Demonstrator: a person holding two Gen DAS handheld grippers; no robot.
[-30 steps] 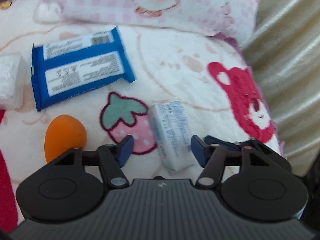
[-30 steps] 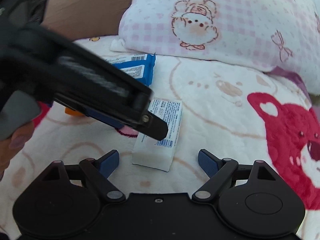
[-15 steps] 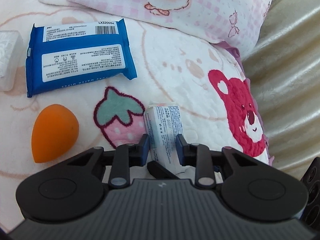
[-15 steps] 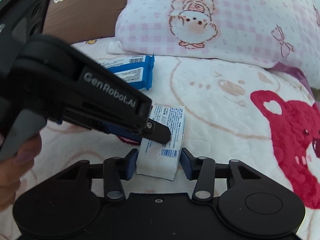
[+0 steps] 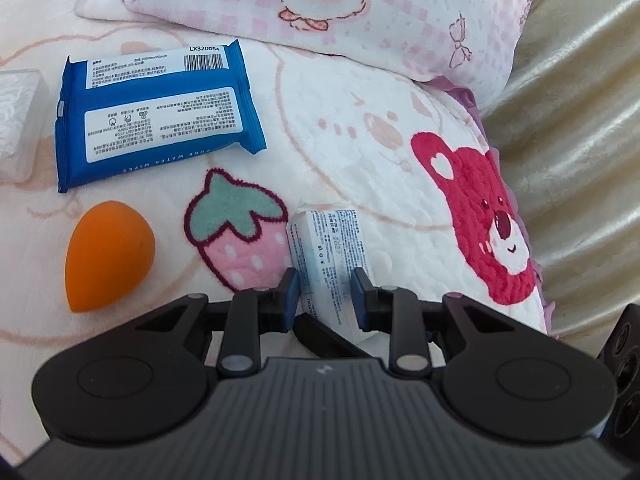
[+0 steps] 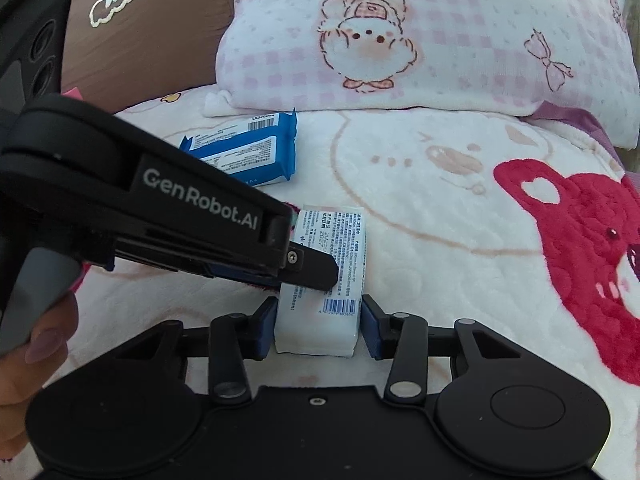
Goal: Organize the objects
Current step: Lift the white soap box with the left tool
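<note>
White and printed with small text and a barcode, the tissue pack [image 6: 320, 292] lies on the fleecy cartoon blanket [image 6: 420, 240] and is pinched by both claws at once. The right claw [image 6: 319, 330] has just been closing; its blue pads [image 6: 371, 330] now press the pack's near end from either side, where the white tissue edge shows. The left claw [image 5: 325, 300] has shut down on the same pack [image 5: 330, 248], gripping it across its width with the printed face turned up. In the right wrist view the left claw's black body, marked with a white logo, reaches in from the left, and its tip [image 6: 316, 272] sits on the pack just ahead of the right claw's pads. A hand [image 6: 28, 356] holds that tool at the left edge.

Ahead of the left claw and to its left lies an orange egg-shaped sponge [image 5: 108, 254], apart from the pack. Farther ahead on that side rests a blue wipes packet [image 5: 156, 116], label side up, and beyond it at the left edge a clear plastic box [image 5: 18, 124]. A pink checked pillow [image 5: 340, 12] lies across the far side of the blanket. To the right of the left claw a red bear [image 5: 480, 216] is printed on the blanket, and a strawberry [image 5: 236, 232] lies just left of the pack.
</note>
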